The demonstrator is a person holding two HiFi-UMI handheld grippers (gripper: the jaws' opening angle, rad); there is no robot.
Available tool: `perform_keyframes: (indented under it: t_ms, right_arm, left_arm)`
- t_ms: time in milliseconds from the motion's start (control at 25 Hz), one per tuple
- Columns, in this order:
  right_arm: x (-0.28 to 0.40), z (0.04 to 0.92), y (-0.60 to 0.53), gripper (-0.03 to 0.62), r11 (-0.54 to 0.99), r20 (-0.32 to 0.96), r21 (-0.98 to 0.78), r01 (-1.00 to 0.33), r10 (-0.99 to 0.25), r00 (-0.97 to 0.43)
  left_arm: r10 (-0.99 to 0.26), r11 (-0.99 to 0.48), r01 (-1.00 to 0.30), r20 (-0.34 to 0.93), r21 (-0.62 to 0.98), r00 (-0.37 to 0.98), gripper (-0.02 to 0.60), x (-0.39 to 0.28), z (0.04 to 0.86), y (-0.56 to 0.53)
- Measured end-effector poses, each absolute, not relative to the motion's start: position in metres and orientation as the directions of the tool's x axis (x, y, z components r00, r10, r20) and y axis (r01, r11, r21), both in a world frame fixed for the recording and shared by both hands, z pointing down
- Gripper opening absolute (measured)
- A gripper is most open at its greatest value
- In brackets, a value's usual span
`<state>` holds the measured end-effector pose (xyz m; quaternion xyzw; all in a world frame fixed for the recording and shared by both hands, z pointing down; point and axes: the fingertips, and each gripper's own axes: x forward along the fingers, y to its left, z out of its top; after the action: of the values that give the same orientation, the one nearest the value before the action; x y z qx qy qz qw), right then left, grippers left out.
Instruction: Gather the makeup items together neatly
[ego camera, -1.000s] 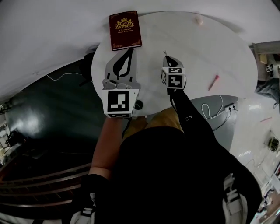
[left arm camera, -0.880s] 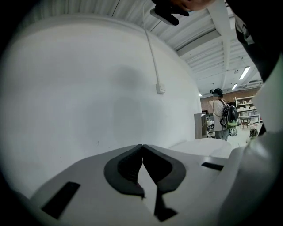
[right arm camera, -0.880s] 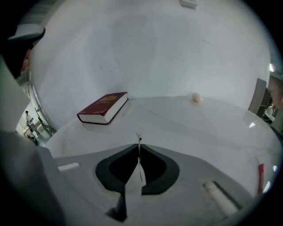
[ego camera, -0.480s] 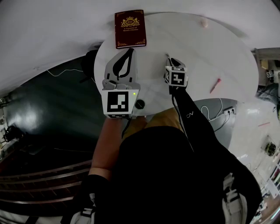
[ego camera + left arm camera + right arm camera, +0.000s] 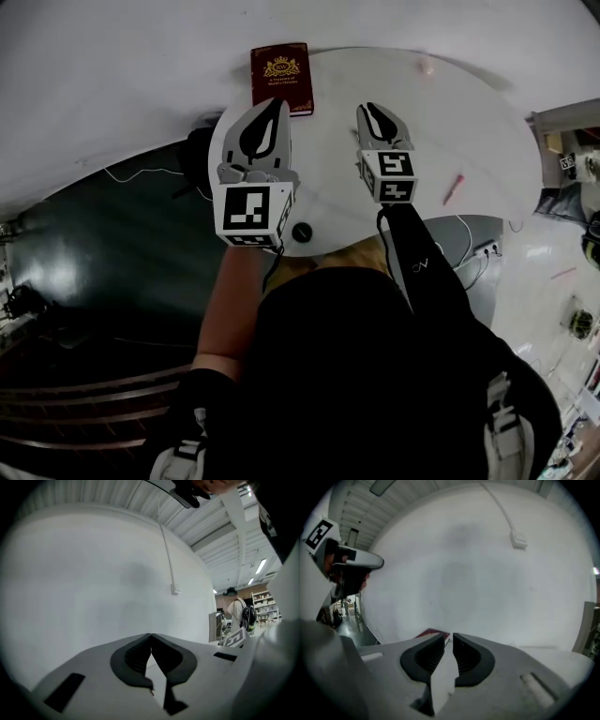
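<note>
Both pairs have lifted off the surface (image 5: 487, 122). The right tongs (image 5: 375, 111) have just been opening to a narrow, empty gap, and the left tongs (image 5: 274, 105) sit closed on nothing. The pink stick (image 5: 454, 188) and the black round item (image 5: 301, 232) lie well apart, so the gathering looks unfinished.

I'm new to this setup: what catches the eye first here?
Two grippers held side by side over the round white table: the left gripper shut, the right gripper empty, its jaws just opened slightly. Beyond them a dark red book lies at the table's far edge; a pink stick lies at its right.
</note>
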<state>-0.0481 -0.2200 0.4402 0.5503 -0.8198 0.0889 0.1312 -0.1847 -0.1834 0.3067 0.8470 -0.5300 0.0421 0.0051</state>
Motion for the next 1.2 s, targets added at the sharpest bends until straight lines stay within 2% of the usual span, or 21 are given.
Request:
perform_keyframes:
  t_ms: [160, 320, 480, 760, 880, 1200]
  right_arm:
    - [-0.064, 0.364, -0.21, 0.04, 0.43, 0.129, 0.031, -0.902, -0.897, -0.423]
    - [-0.086, 0.274, -0.185, 0.04, 0.484, -0.139, 0.079, -0.872, -0.861, -0.49]
    - [-0.086, 0.277, -0.181, 0.04, 0.493, -0.079, 0.114, -0.863, -0.861, -0.502]
    - [-0.102, 0.288, -0.174, 0.04, 0.553, -0.051, 0.088, -0.829, -0.828, -0.558]
    - [-0.123, 0.276, -0.171, 0.04, 0.618, -0.112, 0.062, -0.784, -0.776, -0.62]
    - [-0.151, 0.286, -0.157, 0.04, 0.768, -0.115, 0.042, -0.639, -0.632, -0.766]
  left_arm:
    - [-0.898, -0.439, -0.897, 0.028, -0.048, 0.439, 0.011, -0.19, 0.284, -0.185]
    - [-0.902, -0.43, -0.898, 0.012, -0.088, 0.431, 0.009, -0.197, 0.276, -0.184]
    - [-0.904, -0.426, -0.901, 0.008, -0.082, 0.427, 0.009, -0.199, 0.275, -0.182]
    - [-0.928, -0.372, -0.924, 0.017, -0.094, 0.372, 0.009, -0.216, 0.276, -0.171]
    - [-0.944, -0.33, -0.937, 0.024, -0.117, 0.33, 0.009, -0.225, 0.277, -0.161]
    - [-0.988, -0.15, -0.976, 0.062, -0.159, 0.142, 0.011, -0.249, 0.283, -0.128]
